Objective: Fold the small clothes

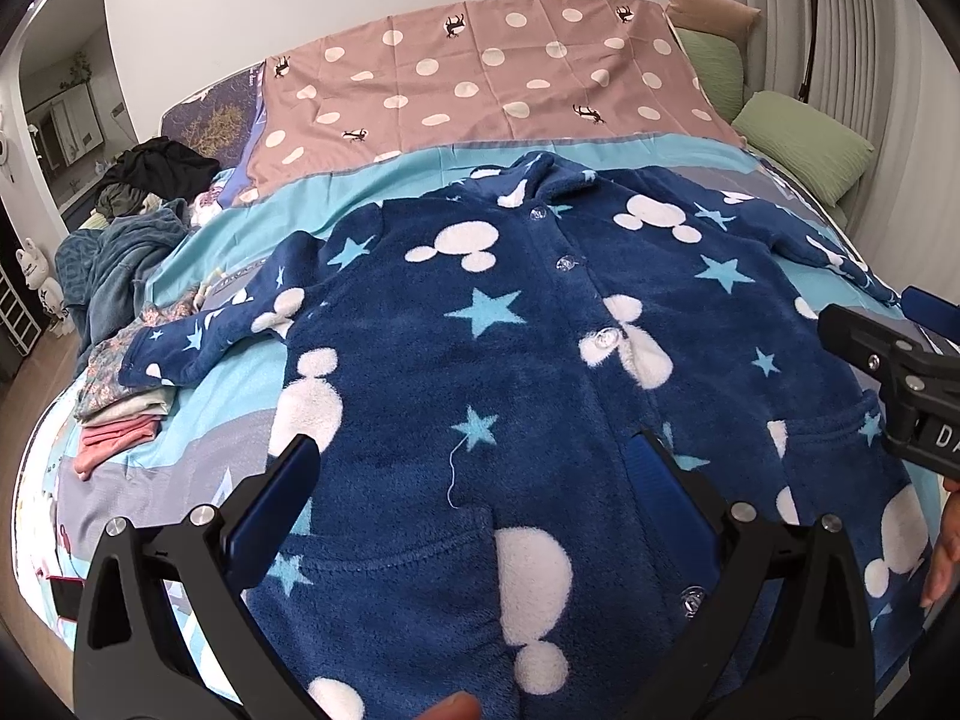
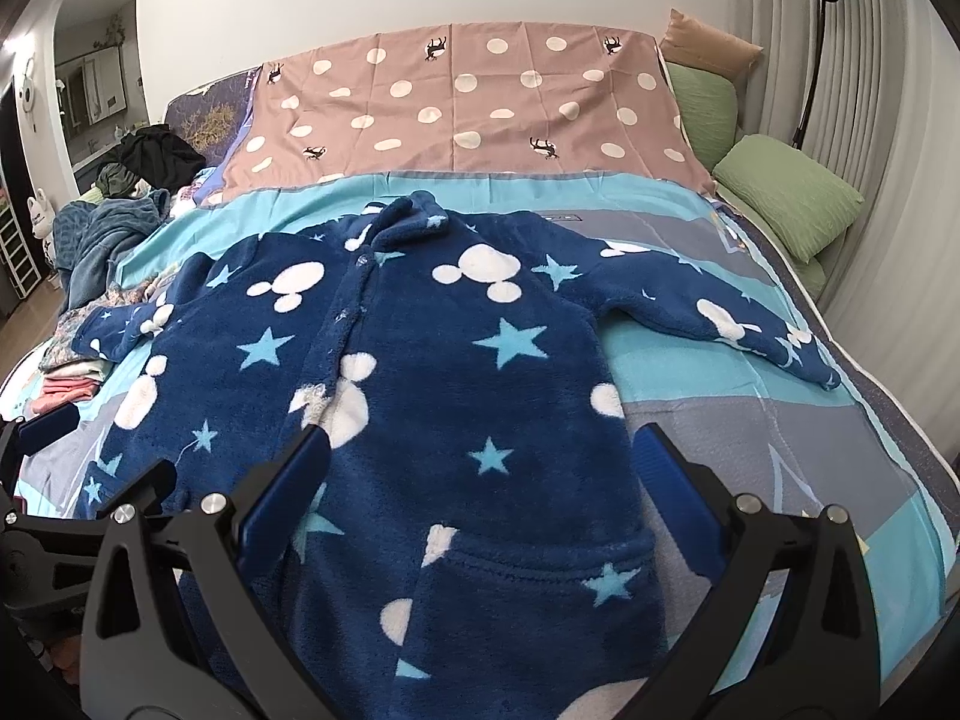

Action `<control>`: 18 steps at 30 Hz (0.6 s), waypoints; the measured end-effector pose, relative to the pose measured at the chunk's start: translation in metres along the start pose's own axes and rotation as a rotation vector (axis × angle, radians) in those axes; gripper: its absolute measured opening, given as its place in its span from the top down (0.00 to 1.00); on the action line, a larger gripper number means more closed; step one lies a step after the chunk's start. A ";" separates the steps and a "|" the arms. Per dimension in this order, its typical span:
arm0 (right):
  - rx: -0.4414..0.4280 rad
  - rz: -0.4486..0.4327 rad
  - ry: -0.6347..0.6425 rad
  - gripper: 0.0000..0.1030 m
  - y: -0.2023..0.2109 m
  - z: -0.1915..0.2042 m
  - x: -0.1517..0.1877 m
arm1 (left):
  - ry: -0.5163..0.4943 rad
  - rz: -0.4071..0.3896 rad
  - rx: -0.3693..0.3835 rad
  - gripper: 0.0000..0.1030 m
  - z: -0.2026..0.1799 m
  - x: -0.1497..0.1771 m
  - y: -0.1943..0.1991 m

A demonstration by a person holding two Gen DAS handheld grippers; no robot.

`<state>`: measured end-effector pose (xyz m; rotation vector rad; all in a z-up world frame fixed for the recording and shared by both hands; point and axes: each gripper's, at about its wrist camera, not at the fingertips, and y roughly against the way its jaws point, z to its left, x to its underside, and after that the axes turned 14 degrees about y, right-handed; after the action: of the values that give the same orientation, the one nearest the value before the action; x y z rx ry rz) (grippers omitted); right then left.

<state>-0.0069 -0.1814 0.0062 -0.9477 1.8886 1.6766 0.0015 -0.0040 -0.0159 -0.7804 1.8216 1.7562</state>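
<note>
Lying flat, fleece robe point(image 1: 540, 372) spans bed; both grippers point(image 1: 474, 468) point(image 2: 480, 462) gape above its hem.

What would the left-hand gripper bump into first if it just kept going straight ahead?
Most likely the blue fleece jacket. The left gripper stands open over its lower front, near the pocket, pointing along the button row. How high it hangs above the fabric is hard to judge.

- Bed point(image 2: 750, 420): covered by a blue-and-grey sheet, filling the frame.
- Fleece garment point(image 2: 420, 372): spread flat at centre, sleeves out.
- Polka-dot cloth point(image 2: 468, 102): upper centre.
- Green pillows point(image 2: 786, 192): upper right.
- Folded stack point(image 1: 120, 414): left edge.
</note>
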 end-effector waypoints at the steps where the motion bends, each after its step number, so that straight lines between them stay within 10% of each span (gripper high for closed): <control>1: -0.006 0.002 -0.005 0.02 -0.001 -0.001 0.000 | 0.008 0.006 0.015 0.01 0.001 0.000 -0.001; 18: 0.005 0.020 0.038 0.02 -0.003 0.006 -0.002 | 0.031 0.031 0.029 0.01 0.005 0.000 -0.005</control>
<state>-0.0036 -0.1748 0.0045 -0.9688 1.9320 1.6754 0.0048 0.0005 -0.0202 -0.7759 1.8845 1.7421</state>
